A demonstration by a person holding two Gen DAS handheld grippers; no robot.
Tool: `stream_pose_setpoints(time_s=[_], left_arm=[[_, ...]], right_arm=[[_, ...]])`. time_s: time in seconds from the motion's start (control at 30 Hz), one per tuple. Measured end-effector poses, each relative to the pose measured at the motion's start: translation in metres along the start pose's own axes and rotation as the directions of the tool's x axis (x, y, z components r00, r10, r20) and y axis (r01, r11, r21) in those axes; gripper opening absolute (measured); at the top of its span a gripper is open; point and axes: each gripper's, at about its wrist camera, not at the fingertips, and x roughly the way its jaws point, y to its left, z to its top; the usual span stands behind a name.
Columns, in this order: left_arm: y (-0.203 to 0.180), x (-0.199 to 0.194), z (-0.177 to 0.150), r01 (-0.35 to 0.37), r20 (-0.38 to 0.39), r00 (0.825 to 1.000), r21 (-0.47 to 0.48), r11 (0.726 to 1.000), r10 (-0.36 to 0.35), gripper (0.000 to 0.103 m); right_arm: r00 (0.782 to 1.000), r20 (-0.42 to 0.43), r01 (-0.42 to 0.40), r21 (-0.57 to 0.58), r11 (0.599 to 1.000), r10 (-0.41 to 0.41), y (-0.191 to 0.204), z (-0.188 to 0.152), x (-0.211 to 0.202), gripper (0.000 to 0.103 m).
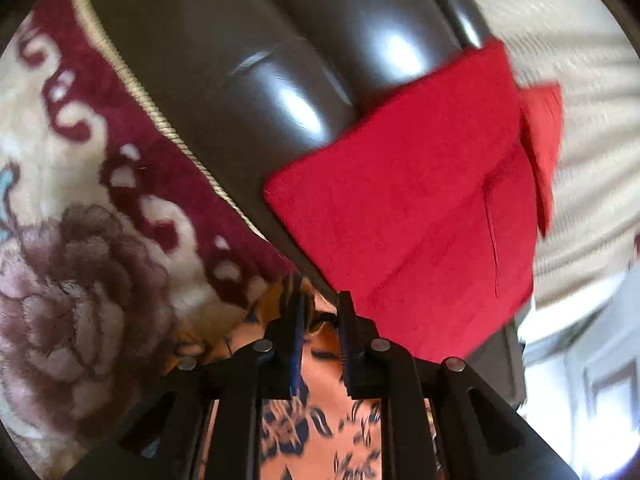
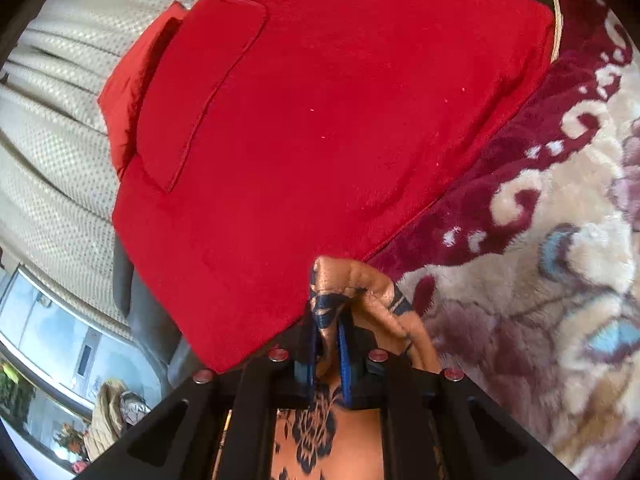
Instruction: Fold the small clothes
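Note:
An orange cloth with a dark blue flower print hangs between both grippers. In the left wrist view my left gripper (image 1: 322,312) is shut on the orange cloth (image 1: 320,432), which runs down between the fingers. In the right wrist view my right gripper (image 2: 330,328) is shut on a bunched edge of the same cloth (image 2: 360,284), which curls over the fingertips. A folded red cloth (image 1: 404,208) lies on a dark leather seat (image 1: 248,80) just beyond both grippers; it fills the upper middle of the right wrist view (image 2: 320,112).
A plush rug with dark red scrolls and flower shapes (image 1: 80,240) covers the floor beside the seat, also in the right wrist view (image 2: 540,240). A cream textured curtain (image 2: 52,140) hangs behind the seat. A window or glass area (image 2: 48,340) shows at the lower left.

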Motion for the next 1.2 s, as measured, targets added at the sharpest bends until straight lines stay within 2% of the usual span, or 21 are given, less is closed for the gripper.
stream_pose_setpoints(time_s=[0.1,0.13,0.17,0.23,0.3,0.33,0.43,0.47,0.53,0.6,0.7,0.77,0.83,0.9,0.93,0.97,1.07,1.1,1.13,1.17,1.2], left_arm=[[0.008,0.002,0.006,-0.055,0.014,0.998,-0.001,0.998,0.055,0.018],[0.007,-0.001,0.007,-0.061,0.027,0.998,0.003,0.998,0.06,0.02],[0.006,-0.005,0.008,-0.063,0.037,0.997,0.008,0.998,0.063,0.024],[-0.005,-0.013,0.007,-0.085,0.064,0.995,0.043,0.995,0.083,0.03],[-0.016,-0.019,0.003,-0.111,0.065,0.992,0.084,0.99,0.106,0.035],[-0.024,-0.02,-0.001,-0.135,0.057,0.99,0.118,0.984,0.129,0.035],[-0.047,-0.025,-0.019,-0.205,0.037,0.979,0.228,0.952,0.202,0.039],[-0.052,-0.028,-0.025,-0.215,0.033,0.976,0.253,0.943,0.213,0.043],[-0.063,-0.035,-0.044,-0.243,0.024,0.968,0.332,0.911,0.25,0.05],[-0.073,-0.043,-0.069,-0.287,0.03,0.953,0.412,0.865,0.302,0.062],[-0.076,-0.05,-0.102,-0.34,0.034,0.928,0.487,0.805,0.371,0.065],[-0.07,-0.051,-0.118,-0.364,0.015,0.911,0.497,0.788,0.411,0.065],[-0.064,-0.056,-0.135,-0.364,-0.006,0.906,0.5,0.786,0.424,0.065],[-0.062,-0.063,-0.156,-0.402,0.03,0.888,0.536,0.743,0.459,0.066],[-0.065,-0.064,-0.164,-0.42,0.055,0.879,0.564,0.711,0.474,0.067],[-0.067,-0.065,-0.174,-0.442,0.09,0.865,0.605,0.662,0.495,0.072],[-0.063,-0.058,-0.194,-0.477,0.122,0.826,0.67,0.568,0.55,0.084],[-0.06,-0.056,-0.202,-0.498,0.14,0.803,0.692,0.523,0.579,0.085],[-0.058,-0.056,-0.208,-0.511,0.163,0.79,0.708,0.488,0.591,0.085],[-0.056,-0.057,-0.209,-0.513,0.172,0.79,0.711,0.481,0.589,0.086],[-0.054,-0.06,-0.21,-0.51,0.168,0.794,0.707,0.49,0.585,0.087]], right_arm=[[0.999,-0.024,-0.033,0.076,0.997,0.035,-0.011,0.005,0.011,0.02],[0.999,-0.025,-0.042,0.104,0.994,0.044,-0.015,0.007,0.013,0.031],[0.998,-0.012,-0.052,0.112,0.992,0.054,-0.017,0.008,0.012,0.059],[0.997,0.039,-0.068,0.125,0.99,0.063,-0.02,0.01,0.004,0.095],[0.989,0.125,-0.093,0.14,0.986,0.076,-0.021,0.01,-0.012,0.095],[0.987,0.139,-0.103,0.133,0.986,0.085,-0.02,0.01,-0.017,0.095],[0.987,0.133,-0.101,0.094,0.99,0.088,-0.012,0.008,-0.029,0.094],[0.989,0.125,-0.092,0.074,0.993,0.083,-0.008,0.006,-0.032,0.094],[0.994,0.091,-0.054,0.014,0.998,0.052,0.005,-0.004,-0.036,0.094],[0.998,0.042,-0.034,-0.067,0.997,0.037,0.019,-0.015,-0.04,0.092],[0.999,-0.049,-0.017,-0.207,0.978,0.007,0.045,-0.049,-0.043,0.083],[0.996,-0.094,-0.018,-0.26,0.965,-0.007,0.058,-0.068,-0.043,0.079],[0.992,-0.127,-0.02,-0.3,0.954,-0.019,0.069,-0.088,-0.044,0.078],[0.989,-0.147,-0.024,-0.316,0.949,-0.024,0.074,-0.101,-0.047,0.078],[0.988,-0.154,-0.028,-0.315,0.949,-0.022,0.073,-0.108,-0.05,0.078],[0.985,-0.171,-0.03,-0.306,0.952,-0.024,0.071,-0.117,-0.052,0.078],[0.968,-0.243,0.004,-0.268,0.963,-0.071,0.06,-0.139,-0.046,0.077],[0.956,-0.278,0.029,-0.249,0.968,-0.1,0.052,-0.145,-0.042,0.076],[0.943,-0.306,0.056,-0.231,0.971,-0.127,0.042,-0.153,-0.039,0.069],[0.942,-0.305,0.065,-0.237,0.969,-0.138,0.038,-0.157,-0.04,0.057],[0.945,-0.283,0.084,-0.27,0.959,-0.163,0.038,-0.162,-0.044,0.052]])
